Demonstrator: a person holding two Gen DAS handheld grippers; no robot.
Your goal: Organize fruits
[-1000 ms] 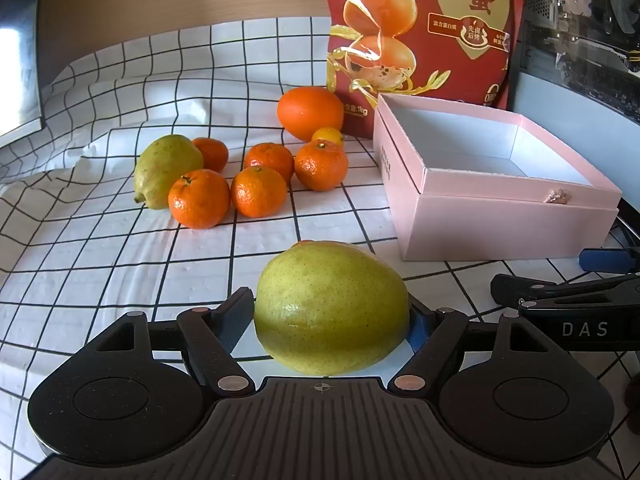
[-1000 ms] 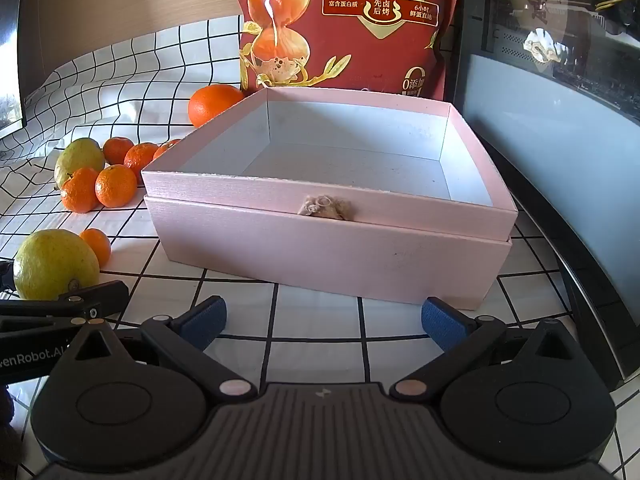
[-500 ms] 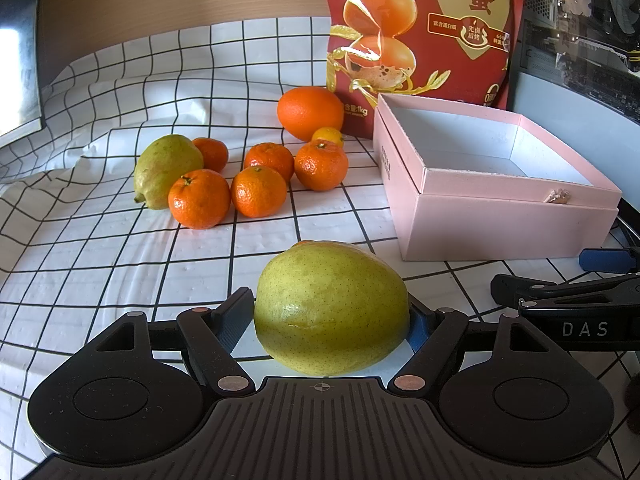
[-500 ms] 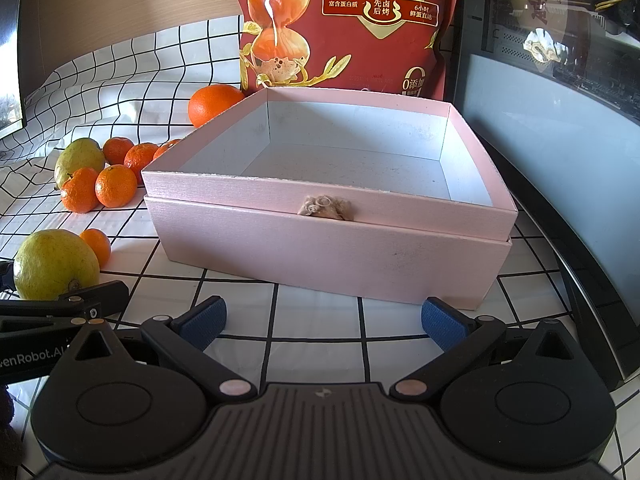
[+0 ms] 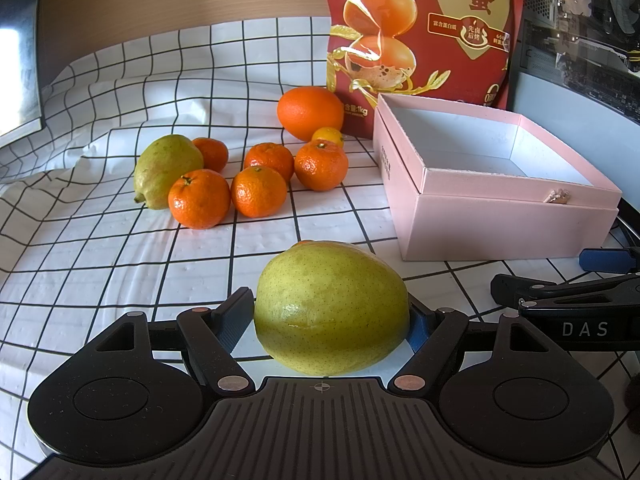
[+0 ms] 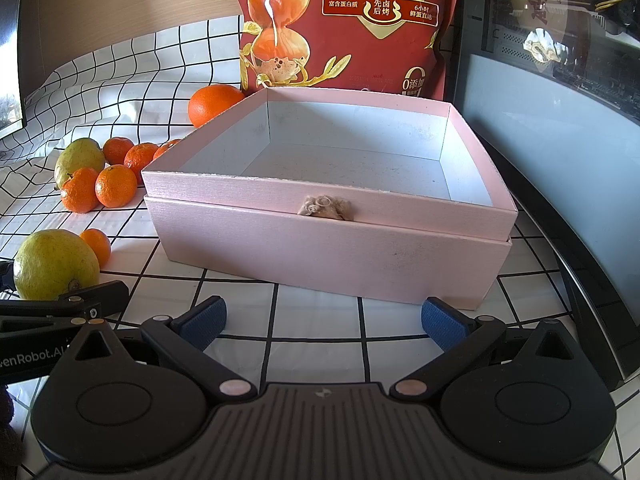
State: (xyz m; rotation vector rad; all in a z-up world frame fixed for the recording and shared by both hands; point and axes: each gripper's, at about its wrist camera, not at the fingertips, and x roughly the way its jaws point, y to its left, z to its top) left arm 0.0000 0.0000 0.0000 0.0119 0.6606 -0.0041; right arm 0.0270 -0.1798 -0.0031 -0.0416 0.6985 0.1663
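Observation:
My left gripper (image 5: 332,320) is shut on a large green pear (image 5: 330,306), low on the checked cloth; the pear also shows in the right wrist view (image 6: 54,264). A small mandarin (image 6: 96,245) sits just behind it. An open, empty pink box (image 5: 496,184) stands to the right, and fills the right wrist view (image 6: 328,240). My right gripper (image 6: 322,322) is open and empty, just in front of the box. A second green pear (image 5: 164,170), several mandarins (image 5: 258,190) and a big orange (image 5: 310,112) lie further back on the left.
A red snack bag (image 5: 420,28) stands behind the box. A dark appliance with a glass front (image 6: 560,120) runs along the right side. The white checked cloth (image 5: 100,264) covers the table and rises at the back. A dark screen edge (image 5: 16,60) is at far left.

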